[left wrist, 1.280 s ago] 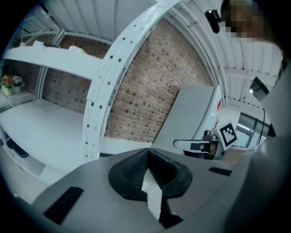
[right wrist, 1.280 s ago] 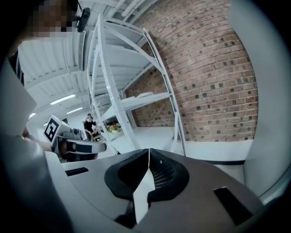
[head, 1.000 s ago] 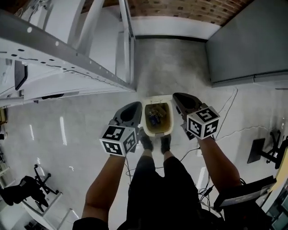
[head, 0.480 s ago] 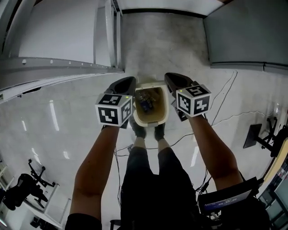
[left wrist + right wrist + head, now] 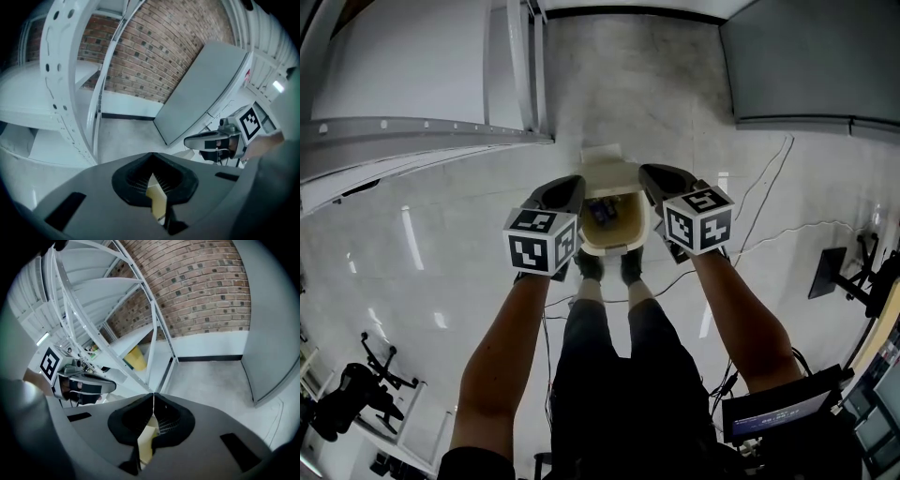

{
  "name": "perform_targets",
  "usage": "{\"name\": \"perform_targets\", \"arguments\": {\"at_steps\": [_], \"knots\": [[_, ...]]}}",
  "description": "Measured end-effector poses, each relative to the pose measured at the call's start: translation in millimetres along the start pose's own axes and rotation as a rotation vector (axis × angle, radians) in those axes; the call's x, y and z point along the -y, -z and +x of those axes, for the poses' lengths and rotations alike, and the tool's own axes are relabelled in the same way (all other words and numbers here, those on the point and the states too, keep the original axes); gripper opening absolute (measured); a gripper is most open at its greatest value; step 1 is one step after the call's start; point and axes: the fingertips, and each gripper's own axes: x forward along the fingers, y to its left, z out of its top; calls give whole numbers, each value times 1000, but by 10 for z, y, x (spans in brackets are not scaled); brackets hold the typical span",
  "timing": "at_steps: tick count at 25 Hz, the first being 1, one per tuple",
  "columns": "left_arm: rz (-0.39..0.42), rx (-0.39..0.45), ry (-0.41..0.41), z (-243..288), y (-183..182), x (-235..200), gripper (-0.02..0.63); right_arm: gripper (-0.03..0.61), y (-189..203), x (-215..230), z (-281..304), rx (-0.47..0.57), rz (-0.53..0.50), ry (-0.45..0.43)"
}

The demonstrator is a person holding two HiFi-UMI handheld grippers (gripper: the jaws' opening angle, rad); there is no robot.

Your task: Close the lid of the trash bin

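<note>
While the person [image 5: 619, 375] stands over it, the cream trash bin [image 5: 609, 247] sits on the floor [image 5: 431, 272] just beyond their feet, flanked by left tongs [image 5: 566, 185] and right tongs [image 5: 653, 175], both closed on nothing.

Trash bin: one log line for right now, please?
trash bin: open, stuff inside | left gripper: shut, beside it | right gripper: shut, beside it
</note>
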Motion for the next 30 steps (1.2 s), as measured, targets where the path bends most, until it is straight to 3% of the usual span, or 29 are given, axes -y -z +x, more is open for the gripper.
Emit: {"name": "perform_targets", "arguments": {"at_steps": [7, 15, 23, 30], "knots": [[-30, -164, 25, 20, 1171, 270, -12, 9, 1194, -115, -241, -160, 62, 5], [-96, -258, -12, 311, 2182, 214, -12, 9, 2272, -60, -12, -276, 80, 1], [-77, -325, -40, 540, 2679, -51, -12, 9, 2682, 84, 376, -286, 100, 23], [-63, -340, -49, 628, 2764, -96, -12, 9, 2735, 120, 436, -291, 77, 23]]}}
